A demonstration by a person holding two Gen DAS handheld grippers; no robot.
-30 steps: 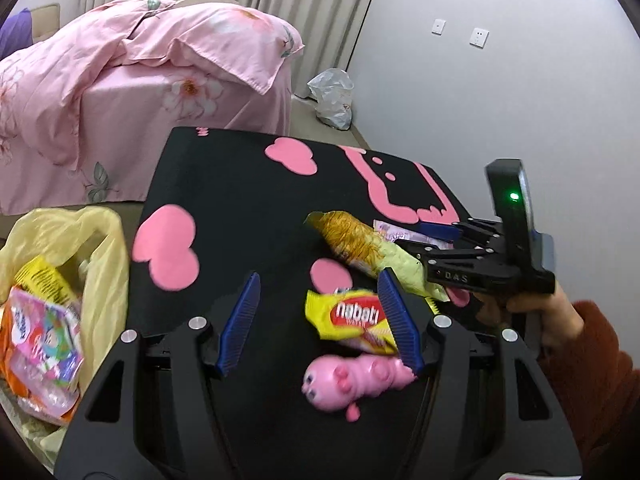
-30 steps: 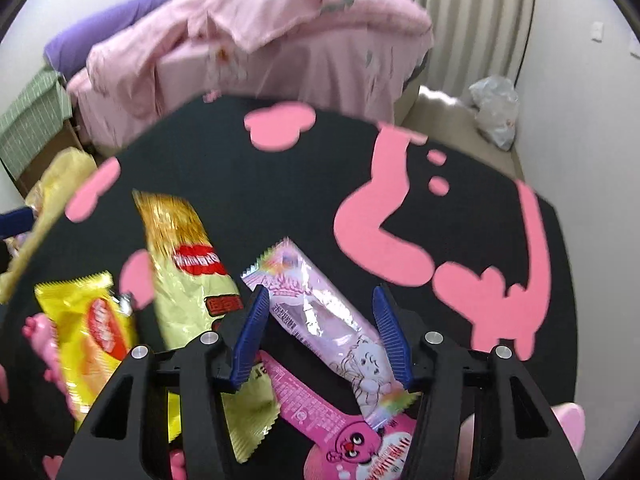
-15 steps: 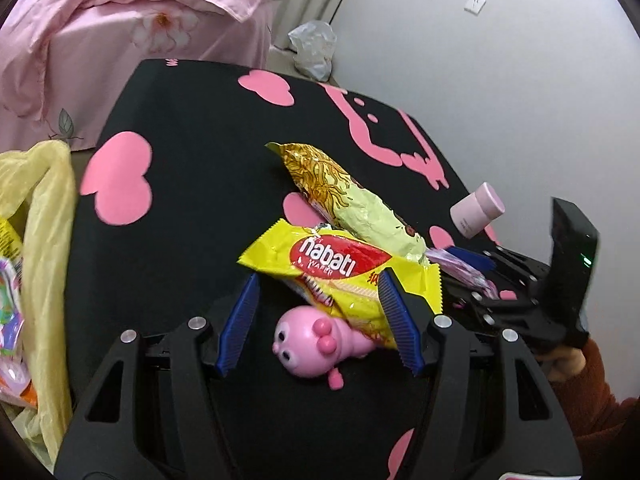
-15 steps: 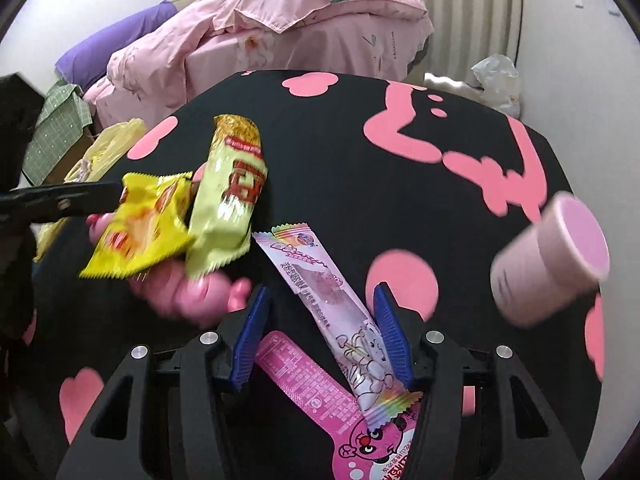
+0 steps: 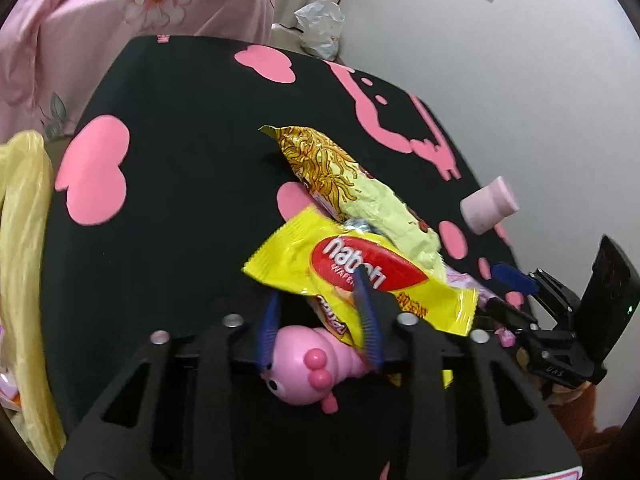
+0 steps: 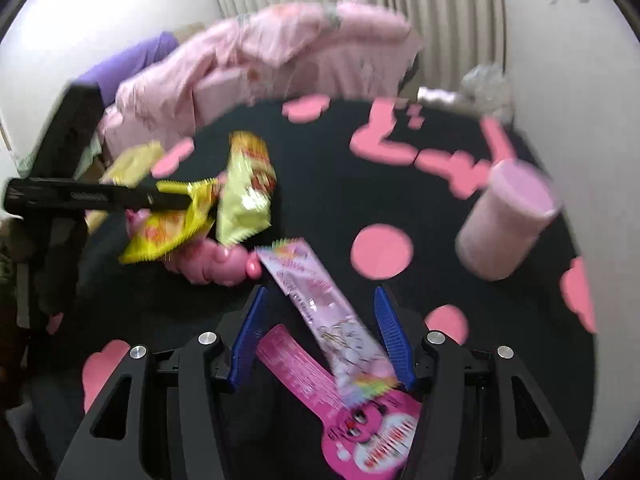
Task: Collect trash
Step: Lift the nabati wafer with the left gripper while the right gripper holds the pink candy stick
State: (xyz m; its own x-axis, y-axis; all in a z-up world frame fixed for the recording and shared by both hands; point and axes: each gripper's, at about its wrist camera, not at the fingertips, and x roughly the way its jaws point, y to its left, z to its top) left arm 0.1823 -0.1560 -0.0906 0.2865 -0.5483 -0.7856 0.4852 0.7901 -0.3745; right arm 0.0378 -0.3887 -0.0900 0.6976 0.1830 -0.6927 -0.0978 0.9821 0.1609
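Moved: yellow wafer wrapper (image 5: 360, 276) now lies between the blue pads of the left tongs (image 5: 320, 332), which have just been closing around it and the pink toy (image 5: 316, 364) underneath; a firm pinch cannot be told.
Right tongs (image 6: 320, 332): apart, straddling the pale pink wrapper (image 6: 332, 312) on the tabletop (image 5: 180, 160), not pressing it.
Left to collect: green-gold noodle packet (image 5: 352, 188), magenta wrapper (image 6: 320, 384), pink cup (image 6: 508, 220) lying on its side.
Done: yellow bag (image 5: 20, 240) at the tabletop's left edge; its contents are barely in view.
Progress: likely midway, several pieces remain.
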